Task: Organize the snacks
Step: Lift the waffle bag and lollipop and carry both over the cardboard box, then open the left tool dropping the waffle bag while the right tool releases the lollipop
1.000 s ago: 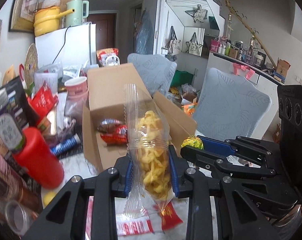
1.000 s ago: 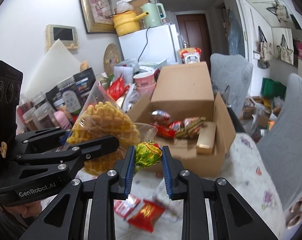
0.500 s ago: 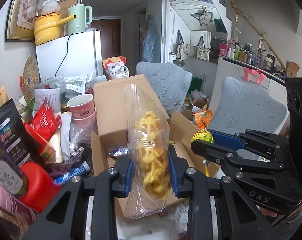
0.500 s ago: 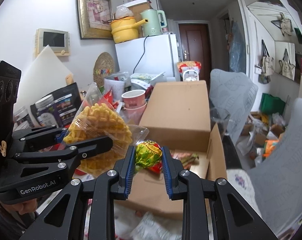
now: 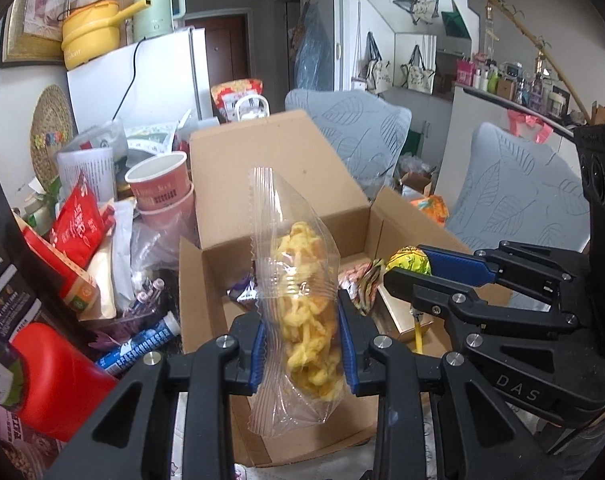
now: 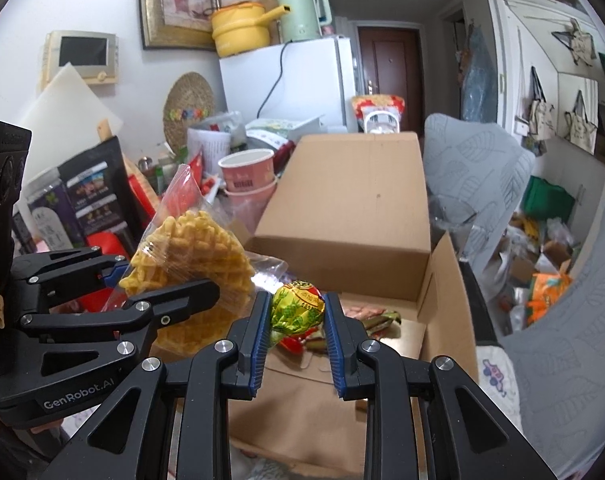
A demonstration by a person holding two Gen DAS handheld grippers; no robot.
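Observation:
My left gripper [image 5: 300,346] is shut on a clear bag of yellow waffle crisps [image 5: 302,312], held upright over the near edge of an open cardboard box [image 5: 270,168]. From the right wrist view the same bag [image 6: 198,248] shows side-on at the left. My right gripper [image 6: 296,332] is shut on a round lollipop in a yellow-green wrapper [image 6: 298,308], its yellow stick [image 5: 417,330] hanging down over the box. Several wrapped snacks [image 6: 366,316] lie on the box floor. Both grippers hover side by side above the box opening [image 6: 382,320].
Left of the box is a heap of goods: stacked pink paper cups [image 5: 160,188], a red snack bag [image 5: 78,224], a red container [image 5: 58,376], a blue tube [image 5: 138,348], dark pouches [image 6: 86,208]. Grey leaf-print chairs [image 5: 514,196] stand to the right, a white fridge [image 6: 290,80] behind.
Both grippers moved forward and slightly down, from the tabletop in front of the box to above its opening. The box now looks larger and closer. Each keeps its snack.

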